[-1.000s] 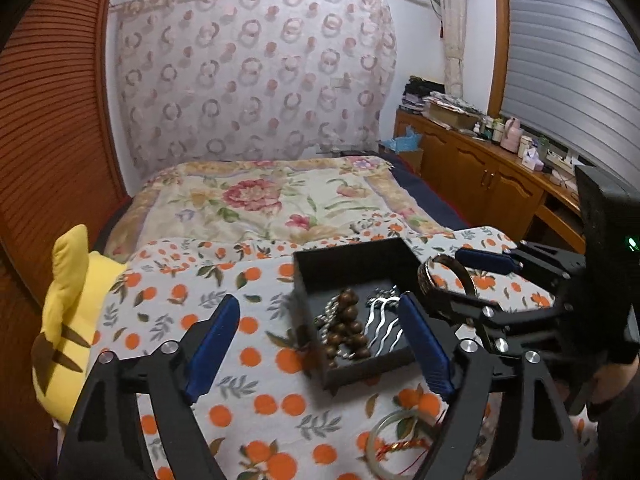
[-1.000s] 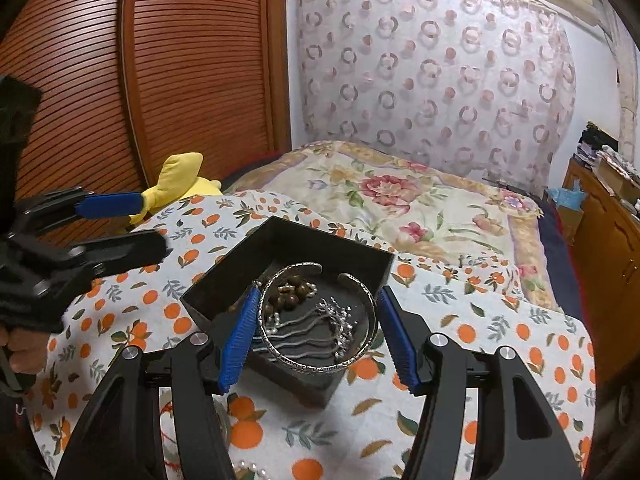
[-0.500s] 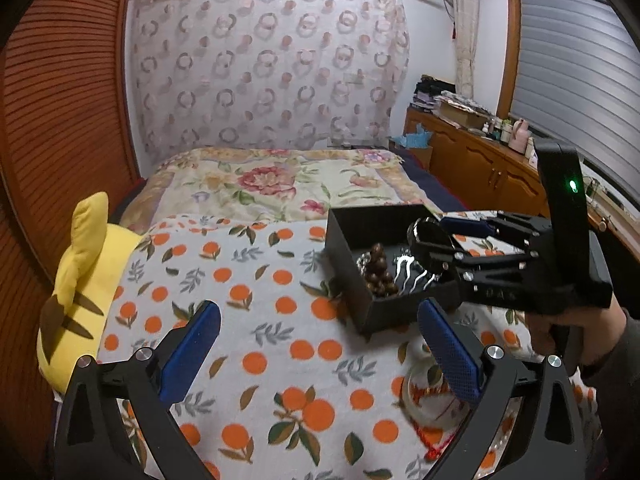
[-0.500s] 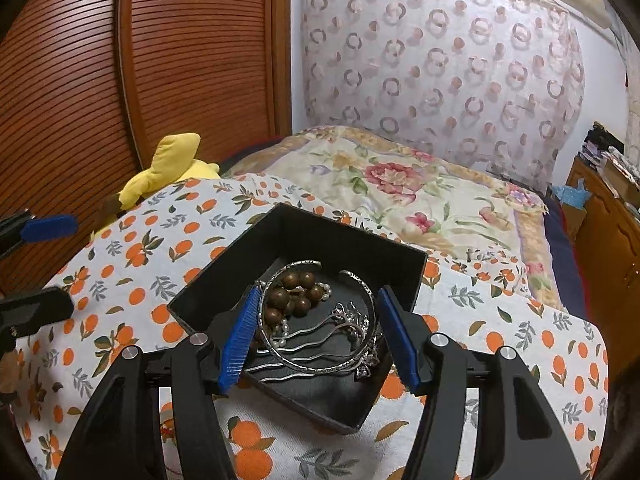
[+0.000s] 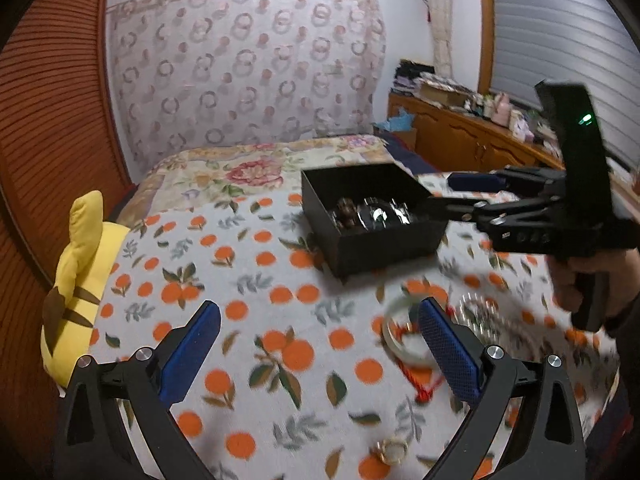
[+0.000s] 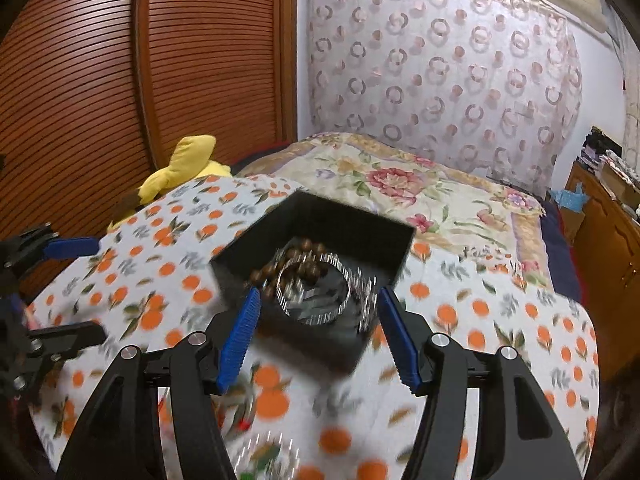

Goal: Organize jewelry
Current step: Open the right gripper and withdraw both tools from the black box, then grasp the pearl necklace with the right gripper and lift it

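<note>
A black open box [image 5: 374, 216] [image 6: 316, 256] stands on the orange-print cloth. In it lie a brown bead bracelet [image 6: 296, 258], a silver bangle [image 6: 316, 296] and silver hairpins [image 6: 366, 296]. My right gripper [image 6: 318, 332] is open and empty just before the box; it shows in the left wrist view [image 5: 440, 192] at the box's right edge. My left gripper [image 5: 318, 344] is open and empty over the cloth, well short of the box. A pale bangle with red cord [image 5: 400, 332] lies by its right finger. A small gold ring [image 5: 390, 450] lies near the bottom edge.
A yellow plush toy [image 5: 78, 280] [image 6: 180, 168] sits at the cloth's left edge. A beaded piece [image 5: 480, 320] lies blurred on the cloth at the right. A flowered bedspread [image 5: 256, 168] lies behind the box. Wooden cabinets [image 5: 472, 148] line the right wall.
The silver bangle has left my right gripper and now lies in the box. The right gripper has drawn back from the box. My left gripper has pulled back and to the left.
</note>
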`<state>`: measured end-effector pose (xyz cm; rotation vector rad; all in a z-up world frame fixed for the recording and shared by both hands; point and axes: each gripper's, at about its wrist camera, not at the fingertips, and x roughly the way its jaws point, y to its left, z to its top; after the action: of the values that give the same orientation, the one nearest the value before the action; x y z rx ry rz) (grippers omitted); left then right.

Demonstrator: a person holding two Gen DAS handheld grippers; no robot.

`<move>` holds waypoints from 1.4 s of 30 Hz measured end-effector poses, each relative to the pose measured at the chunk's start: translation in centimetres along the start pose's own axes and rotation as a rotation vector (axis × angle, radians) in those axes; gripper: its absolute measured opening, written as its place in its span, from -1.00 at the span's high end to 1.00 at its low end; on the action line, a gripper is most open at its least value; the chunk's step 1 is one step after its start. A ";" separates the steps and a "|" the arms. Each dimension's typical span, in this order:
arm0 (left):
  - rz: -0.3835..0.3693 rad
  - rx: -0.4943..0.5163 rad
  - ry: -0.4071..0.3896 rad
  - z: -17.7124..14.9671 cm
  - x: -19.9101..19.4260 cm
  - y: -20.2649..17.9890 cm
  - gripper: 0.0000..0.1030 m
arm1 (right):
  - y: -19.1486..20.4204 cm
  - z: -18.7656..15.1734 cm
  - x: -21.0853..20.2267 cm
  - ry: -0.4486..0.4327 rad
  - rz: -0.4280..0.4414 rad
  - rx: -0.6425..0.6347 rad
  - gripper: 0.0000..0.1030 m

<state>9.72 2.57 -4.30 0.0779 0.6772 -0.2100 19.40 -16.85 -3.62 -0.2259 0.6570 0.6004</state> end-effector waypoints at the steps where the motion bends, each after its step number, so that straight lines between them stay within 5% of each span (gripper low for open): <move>1: -0.006 0.006 0.011 -0.4 0.0 -0.2 -0.85 | 0.0 -0.6 -0.6 0.005 0.002 0.003 -0.23; 15: -0.057 0.057 0.166 -4.6 0.5 -1.2 -0.85 | 0.6 -8.7 -5.0 0.097 0.043 0.034 -0.19; 27: -0.061 0.089 0.233 -5.9 1.0 -1.8 -0.85 | 1.8 -12.2 -5.0 0.206 0.044 -0.009 0.79; 42: -0.059 0.099 0.271 -6.4 1.2 -2.3 -0.85 | 2.0 -12.5 -5.4 0.194 0.035 -0.007 0.78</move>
<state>6.15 0.98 -10.03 0.1839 0.9392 -0.2925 8.46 -22.42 -9.95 -0.2816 0.8474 0.6191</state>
